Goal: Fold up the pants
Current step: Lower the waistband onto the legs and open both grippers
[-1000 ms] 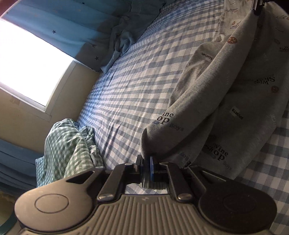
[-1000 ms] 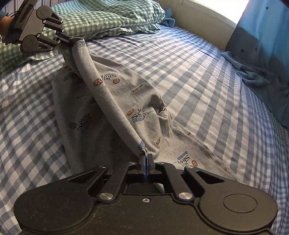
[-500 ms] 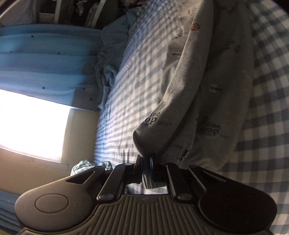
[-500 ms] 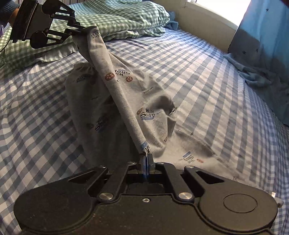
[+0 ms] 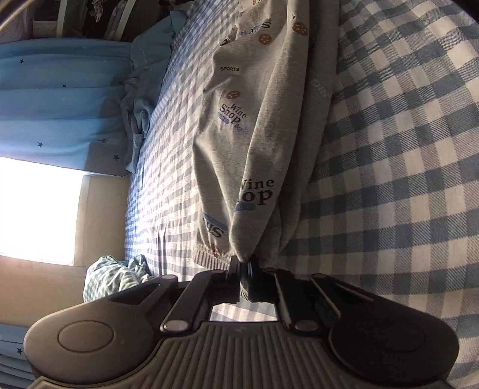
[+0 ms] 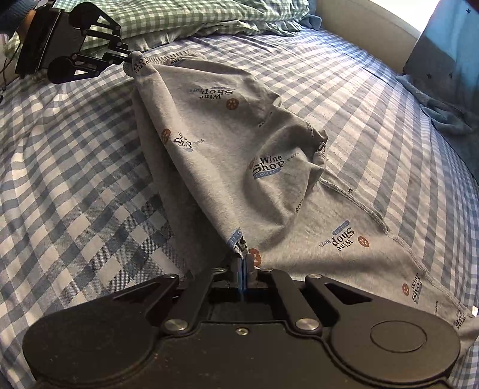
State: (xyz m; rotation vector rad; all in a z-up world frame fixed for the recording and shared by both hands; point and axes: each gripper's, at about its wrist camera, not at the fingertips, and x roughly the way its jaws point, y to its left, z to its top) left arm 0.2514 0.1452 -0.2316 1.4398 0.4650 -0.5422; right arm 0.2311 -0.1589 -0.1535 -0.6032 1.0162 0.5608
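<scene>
Wide open stretch of blue-checked bed sheet [image 6: 74, 167] to the left of the grey pants [image 6: 227, 143], flat and unobstructed from the near edge up toward the pillow. More bare sheet on the far side, between the pants and the blue curtain [image 6: 449, 54]. Blocked at the head of the bed by a green-checked pillow [image 6: 179, 18], just behind the left gripper [image 6: 130, 58]. Crumpled blue cloth [image 6: 443, 113] heaped along the bed's edge under the curtain, narrowing passage there. Taut ridge of pants fabric strung between the left gripper and the right gripper [image 6: 244, 258], dividing the bed's middle.
</scene>
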